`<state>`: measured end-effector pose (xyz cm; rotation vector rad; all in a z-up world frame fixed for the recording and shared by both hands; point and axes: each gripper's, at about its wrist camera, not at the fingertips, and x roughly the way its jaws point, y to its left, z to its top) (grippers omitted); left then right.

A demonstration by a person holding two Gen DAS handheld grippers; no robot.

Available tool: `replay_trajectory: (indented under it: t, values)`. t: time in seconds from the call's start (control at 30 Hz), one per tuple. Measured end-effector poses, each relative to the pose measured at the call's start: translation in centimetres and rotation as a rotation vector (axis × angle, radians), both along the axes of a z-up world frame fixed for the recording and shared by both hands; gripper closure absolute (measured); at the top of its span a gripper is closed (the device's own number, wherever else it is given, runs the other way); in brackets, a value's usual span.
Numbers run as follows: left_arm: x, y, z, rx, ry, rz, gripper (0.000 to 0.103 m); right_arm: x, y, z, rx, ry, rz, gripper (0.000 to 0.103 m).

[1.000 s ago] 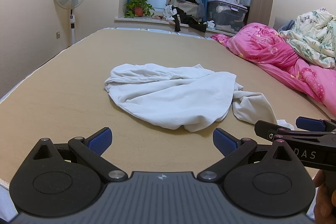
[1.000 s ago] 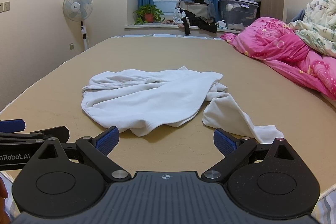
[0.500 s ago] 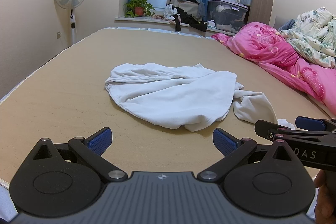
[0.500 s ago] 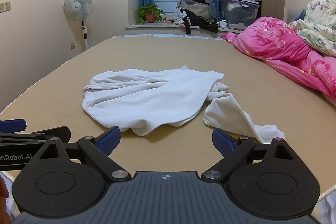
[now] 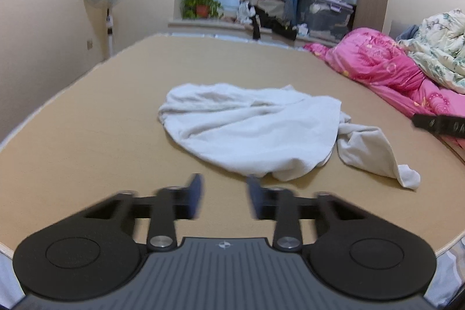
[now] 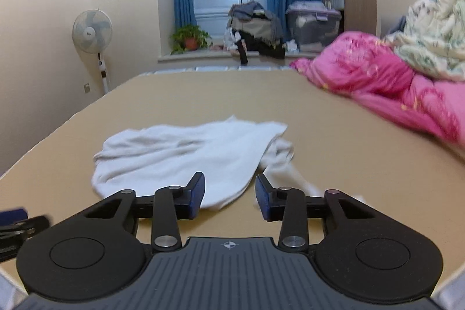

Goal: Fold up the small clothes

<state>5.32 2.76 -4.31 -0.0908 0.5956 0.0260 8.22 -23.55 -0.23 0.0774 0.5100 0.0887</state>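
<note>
— white crumpled cotton garment (image 5: 255, 130)?
— mid tan mattress (image 5: 87, 141), unfolded.
— left gripper (image 5: 223, 198), right gripper (image 6: 229, 193)?
— just short of the garment; jaws just narrowing, still apart, gripping nothing.

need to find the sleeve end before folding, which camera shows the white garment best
The left wrist view: the whole white garment lies unobstructed on the bed, its trailing end plainly visible. In the right wrist view, the garment is blurred and the right gripper's fingers cover its near edge.
</note>
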Motion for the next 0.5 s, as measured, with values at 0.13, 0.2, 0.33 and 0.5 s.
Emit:
replay_trajectory:
  t: [0.13,0.2,0.33,0.5]
  values:
    - [2.3,0.9,-0.5,-0.008,0.058,-0.017,0.078,2.2,-2.0,-1.6,0.002,0.030,0.011,0.065]
    - [4.2,1.3,-1.0,-0.018,0.092,-0.033,0.078,3.3,-2.6,-2.9,0.015,0.123,-0.009,0.065]
    - [9.2,2.4,-3.0,-0.099,0.182,-0.032,0.078,3.6,-2.3,-2.8,0.056,0.112,0.017,0.064]
    - [14.8,4.4,-6.5,-0.329,0.283,0.034,0.070,4.2,-2.7,-2.7,0.033,0.091,0.023,0.064]
